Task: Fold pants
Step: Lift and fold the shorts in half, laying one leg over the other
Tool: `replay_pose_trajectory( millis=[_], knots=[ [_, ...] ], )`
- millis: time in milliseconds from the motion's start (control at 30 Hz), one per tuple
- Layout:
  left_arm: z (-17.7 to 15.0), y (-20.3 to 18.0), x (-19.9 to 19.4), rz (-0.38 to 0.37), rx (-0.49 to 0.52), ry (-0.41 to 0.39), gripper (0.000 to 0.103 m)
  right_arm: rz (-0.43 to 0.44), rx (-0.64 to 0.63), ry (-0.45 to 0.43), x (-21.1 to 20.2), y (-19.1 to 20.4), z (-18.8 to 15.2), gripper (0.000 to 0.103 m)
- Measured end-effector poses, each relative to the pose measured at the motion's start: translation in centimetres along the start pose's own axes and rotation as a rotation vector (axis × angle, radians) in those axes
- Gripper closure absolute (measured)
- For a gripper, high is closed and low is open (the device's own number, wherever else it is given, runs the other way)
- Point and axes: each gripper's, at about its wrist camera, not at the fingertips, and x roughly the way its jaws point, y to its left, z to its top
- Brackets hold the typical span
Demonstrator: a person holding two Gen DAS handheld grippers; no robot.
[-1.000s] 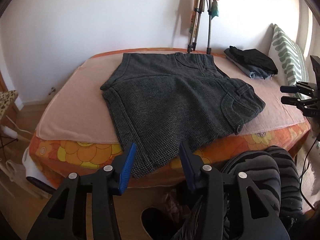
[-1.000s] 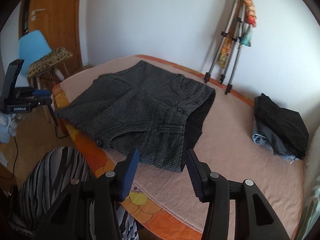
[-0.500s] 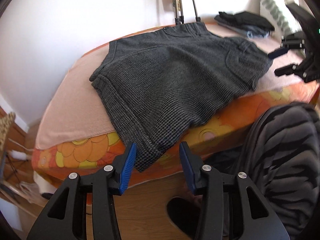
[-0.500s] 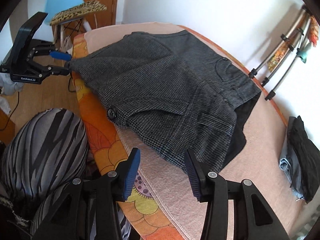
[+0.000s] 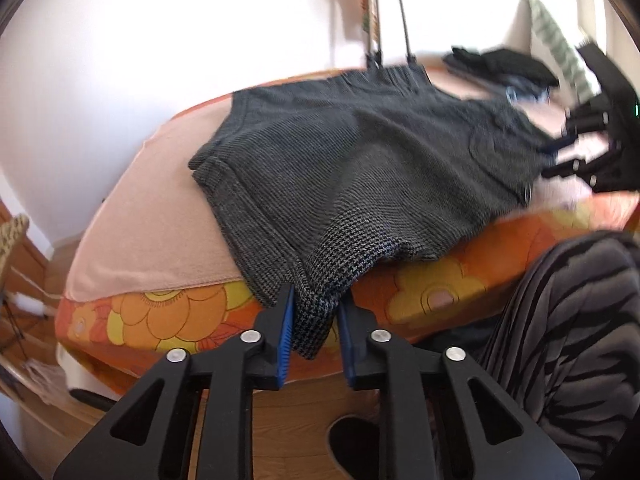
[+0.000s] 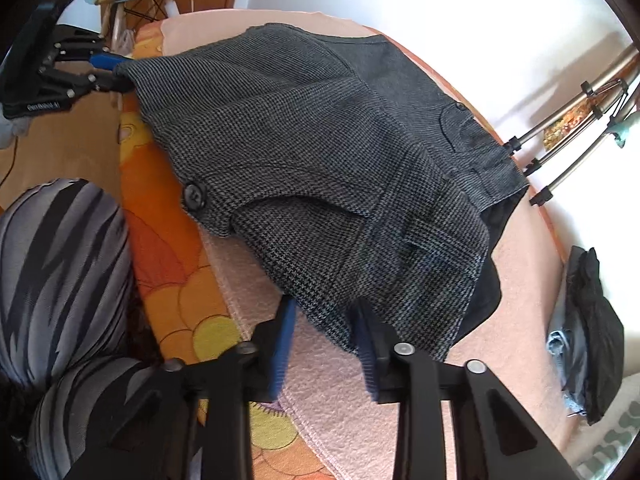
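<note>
The pants (image 5: pixel 360 168), grey houndstooth wool with a black button (image 6: pixel 195 196) on a pocket flap, lie spread on the bed's (image 5: pixel 152 216) pink cover, one corner hanging over the front edge. The left gripper (image 5: pixel 314 320) has that hanging corner between its blue pads, a narrow gap; grip uncertain. Its side carries small white lettering, unreadable. The right gripper (image 6: pixel 324 340) stands wider at the waist corner near the front edge, cloth between its pads.

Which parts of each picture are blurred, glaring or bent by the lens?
Left wrist view: the right gripper and the clothes pile are smeared, and the wall is washed out. Right wrist view: the shorts are sharp, the tripod throws a shadow, and the edges curve.
</note>
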Motion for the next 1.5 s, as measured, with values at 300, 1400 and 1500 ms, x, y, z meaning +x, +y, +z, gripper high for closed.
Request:
replay_pose_trajectory(
  millis=[300, 1400, 1500],
  knots=[
    [1.7, 1.3, -1.5, -0.006, -0.046, -0.081, 0.091, -0.013, 0.057, -0.054, -2.0, -1.0, 1.3, 0.093],
    [22.7, 9.4, 8.6, 0.018, 0.001, -0.178, 0.091, -0.106, 0.288, -0.226, -1.9, -18.9, 14.4, 0.095],
    [24.8, 9.0, 12.2, 0.033, 0.041, -0.142, 0.091, -0.088, 0.337, -0.203, 0.8, -21.4, 15.0, 0.095]
  ],
)
